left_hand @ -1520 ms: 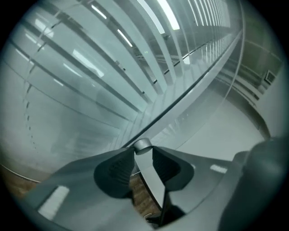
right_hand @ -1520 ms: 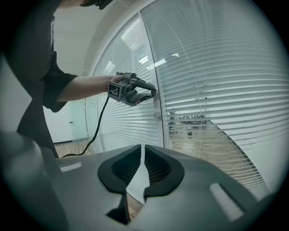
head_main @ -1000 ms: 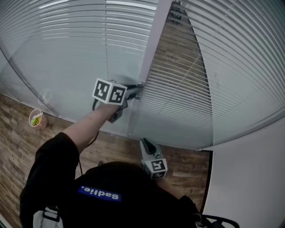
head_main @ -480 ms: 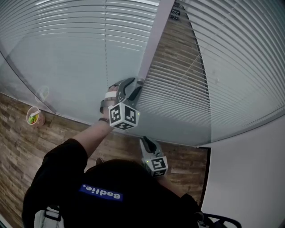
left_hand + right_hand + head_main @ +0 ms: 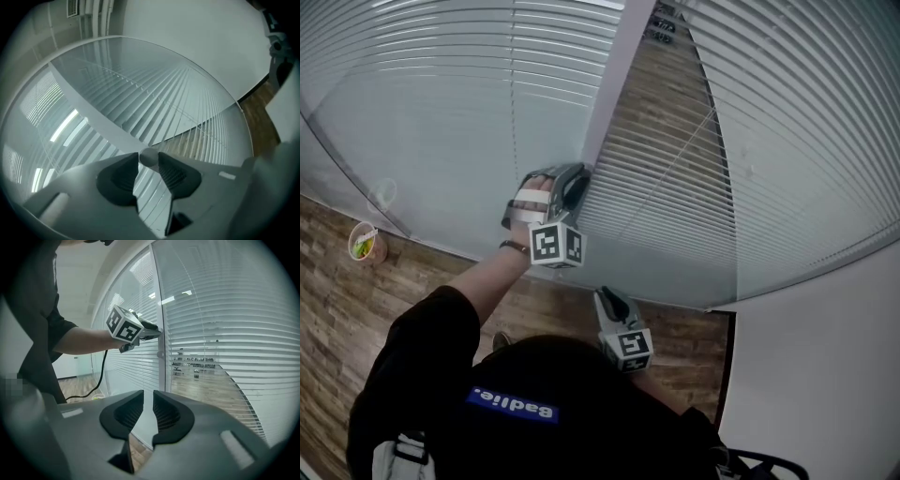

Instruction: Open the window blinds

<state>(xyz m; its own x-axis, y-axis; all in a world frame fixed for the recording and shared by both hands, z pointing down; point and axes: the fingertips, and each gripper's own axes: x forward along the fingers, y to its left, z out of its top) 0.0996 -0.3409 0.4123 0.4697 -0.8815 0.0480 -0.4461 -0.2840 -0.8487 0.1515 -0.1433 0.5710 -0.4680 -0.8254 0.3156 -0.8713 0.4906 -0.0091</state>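
Closest in, against the person's black short-sleeved shirt (image 5: pixel 441 375), the right gripper (image 5: pixel 603 296) is held low. Its dark ridged jaws stand a narrow slit apart with nothing between them, as the right gripper view shows (image 5: pixel 148 392). Further out, on the bare outstretched arm, the left gripper (image 5: pixel 583 172) reaches level to the pale grey upright frame post (image 5: pixel 614 84) between two glass panes. Its jaws have just been closing, and in the left gripper view (image 5: pixel 149 154) the small round grey knob (image 5: pixel 149 158) on the post sits between the tips, which look to touch it on either side. The white horizontal slatted window blinds (image 5: pixel 675 206) hang behind the glass. The right pane's slats are tilted enough to show brown wood flooring beyond, while the left pane's look nearly closed. A paper cup with green contents (image 5: pixel 363 244) stands on the wooden floor near the glass wall's bottom edge, far left.
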